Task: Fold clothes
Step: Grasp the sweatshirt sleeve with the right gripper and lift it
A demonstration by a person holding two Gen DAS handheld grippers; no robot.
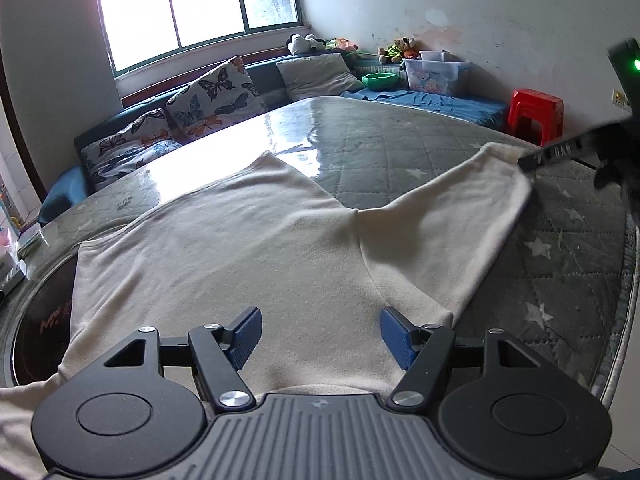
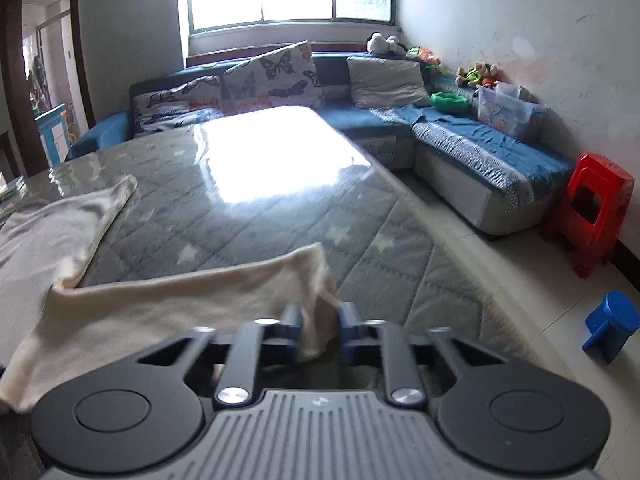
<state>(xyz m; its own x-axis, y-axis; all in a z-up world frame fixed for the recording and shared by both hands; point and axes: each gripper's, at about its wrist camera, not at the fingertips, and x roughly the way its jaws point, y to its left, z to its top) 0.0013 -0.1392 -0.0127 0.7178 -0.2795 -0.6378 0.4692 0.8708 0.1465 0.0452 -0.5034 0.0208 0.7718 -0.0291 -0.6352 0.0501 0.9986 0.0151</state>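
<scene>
A cream long-sleeved top (image 1: 248, 240) lies spread on a table covered with a grey star-print quilt (image 1: 400, 140) under a glossy clear sheet. My left gripper (image 1: 320, 334) hangs open over the top's body, near its front edge, and its blue pads (image 1: 244, 336) hold nothing. One sleeve (image 1: 452, 216) stretches away to the right. My right gripper (image 2: 318, 326) is shut on the cuff of this sleeve (image 2: 180, 300), and the cloth bunches between its pads. In the left wrist view the right gripper (image 1: 560, 148) shows at the sleeve's end. The other sleeve (image 2: 96, 216) lies flat at the left.
A blue corner sofa (image 2: 460, 140) with butterfly pillows (image 2: 276, 76) wraps the table's far side. On it stand a clear plastic bin (image 2: 504, 110) and a green bowl (image 2: 450, 102). A red stool (image 2: 596, 208) and a blue stool (image 2: 612, 326) stand on the floor. A dark round appliance (image 1: 36, 332) sits beside the top.
</scene>
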